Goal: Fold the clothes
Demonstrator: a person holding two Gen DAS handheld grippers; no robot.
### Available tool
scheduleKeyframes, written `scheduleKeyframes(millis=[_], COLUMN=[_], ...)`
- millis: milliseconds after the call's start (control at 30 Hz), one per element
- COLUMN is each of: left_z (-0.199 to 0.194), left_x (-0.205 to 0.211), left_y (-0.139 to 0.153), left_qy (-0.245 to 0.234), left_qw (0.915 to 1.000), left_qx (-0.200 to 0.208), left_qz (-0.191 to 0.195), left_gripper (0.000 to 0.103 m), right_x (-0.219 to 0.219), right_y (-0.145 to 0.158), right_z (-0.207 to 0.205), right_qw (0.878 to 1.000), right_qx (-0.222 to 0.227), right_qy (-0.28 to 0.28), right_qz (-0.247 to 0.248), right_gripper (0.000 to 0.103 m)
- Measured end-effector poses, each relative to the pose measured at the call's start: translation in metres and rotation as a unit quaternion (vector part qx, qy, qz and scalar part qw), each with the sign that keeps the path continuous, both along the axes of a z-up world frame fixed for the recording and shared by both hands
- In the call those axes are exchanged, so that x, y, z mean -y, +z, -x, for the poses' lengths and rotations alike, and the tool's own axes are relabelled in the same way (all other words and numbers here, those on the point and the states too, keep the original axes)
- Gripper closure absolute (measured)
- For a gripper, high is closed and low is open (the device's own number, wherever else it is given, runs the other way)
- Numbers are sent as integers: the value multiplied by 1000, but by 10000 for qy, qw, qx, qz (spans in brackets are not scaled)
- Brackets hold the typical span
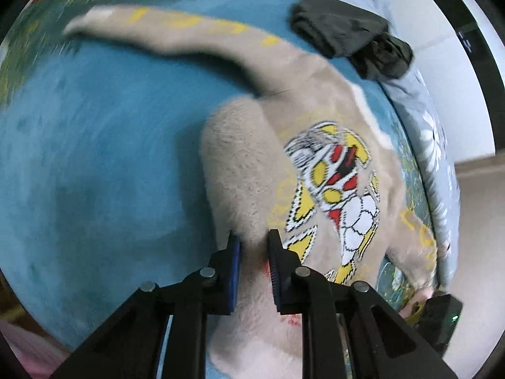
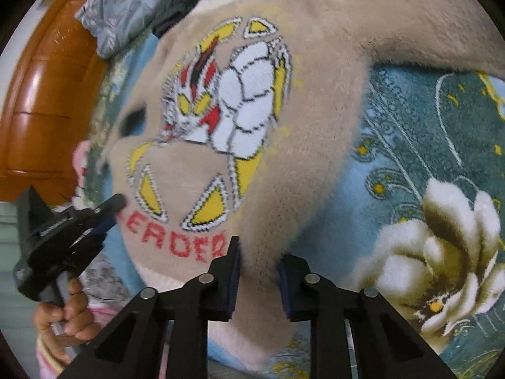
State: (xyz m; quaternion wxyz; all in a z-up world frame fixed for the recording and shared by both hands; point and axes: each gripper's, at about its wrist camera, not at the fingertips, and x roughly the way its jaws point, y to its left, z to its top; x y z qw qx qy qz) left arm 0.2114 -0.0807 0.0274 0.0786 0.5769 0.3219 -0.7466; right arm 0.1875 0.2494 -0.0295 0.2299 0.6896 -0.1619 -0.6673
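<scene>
A fuzzy beige sweater (image 1: pixel 252 170) with a yellow, white and red robot figure lies on a blue blanket (image 1: pixel 94 158). One sleeve stretches away to the far left. My left gripper (image 1: pixel 253 262) is shut on the sweater's lower hem, with fabric pinched between its blue pads. In the right wrist view the same sweater (image 2: pixel 315 63) fills the frame, red letters near its hem. My right gripper (image 2: pixel 258 271) is shut on the hem's other corner. The left gripper (image 2: pixel 116 203) also shows there at the left, held by a hand.
A dark crumpled garment (image 1: pixel 350 34) lies at the blanket's far edge beside a grey-blue quilt (image 1: pixel 438 132). A wooden headboard (image 2: pixel 41 110) stands at the left of the right wrist view. The blanket has a white flower pattern (image 2: pixel 442 252).
</scene>
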Motion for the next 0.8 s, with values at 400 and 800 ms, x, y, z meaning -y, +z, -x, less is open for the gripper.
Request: scheduleKeyframes(millis=[400,800], left_z=[70,76], left_x=[-37,31], left_y=[23,20], left_qy=[-543,480], left_qw=[9972,9871], left_qx=[-464,-749], left_qz=[-235,-1332], left_gripper=[68,60], right_x=[14,-3], right_y=[31,32], right_z=[31,96], right_qw=[9952,9882], right_qx=[-418,-380], right_qy=[-468,-1271], right_qz=[746,759], right_gripper=[80,80])
